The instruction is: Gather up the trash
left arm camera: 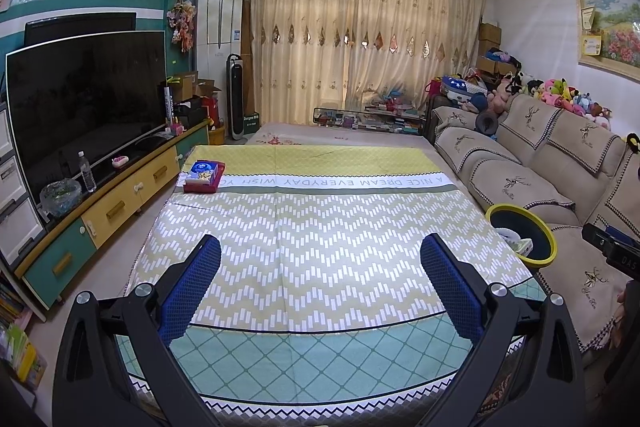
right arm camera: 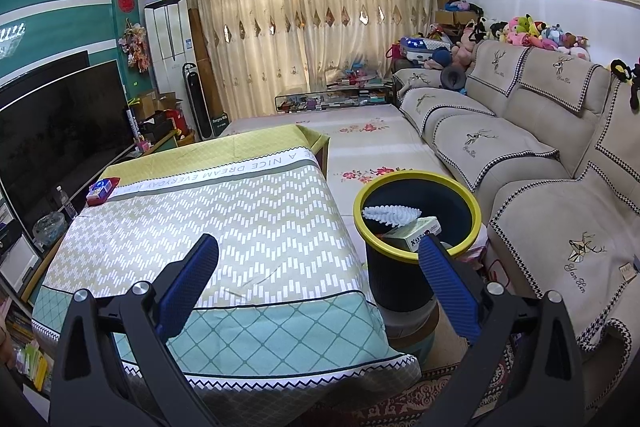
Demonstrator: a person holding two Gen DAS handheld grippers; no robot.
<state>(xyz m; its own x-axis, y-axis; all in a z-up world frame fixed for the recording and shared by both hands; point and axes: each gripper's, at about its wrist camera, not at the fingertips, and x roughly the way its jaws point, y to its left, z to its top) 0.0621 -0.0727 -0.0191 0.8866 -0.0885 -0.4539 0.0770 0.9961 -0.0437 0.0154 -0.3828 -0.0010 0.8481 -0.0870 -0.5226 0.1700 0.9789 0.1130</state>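
Inside the bin (right arm camera: 416,223) — right view only — white brush (right arm camera: 390,215) and carton (right arm camera: 420,233); both hand-held grippers (left arm camera: 320,263) (right arm camera: 318,263) wide, empty.

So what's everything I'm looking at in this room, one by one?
table cloth: one, yellow, white and teal patterned, over the table in the middle
tissue box: one, red and blue, far left corner of the table
bin: one, dark with yellow rim, between table and sofa; holds a small carton and a white crumpled piece
sofa: one, beige with deer covers, right side
plush toys: many, mixed colours, along the sofa back
TV: one, black, on the left
cabinet: one, teal and yellow, under the TV
water bottle: one, clear, on the cabinet
curtains: cream, closed, far wall
left gripper: blue pads, open, empty
right gripper: blue pads, open, empty
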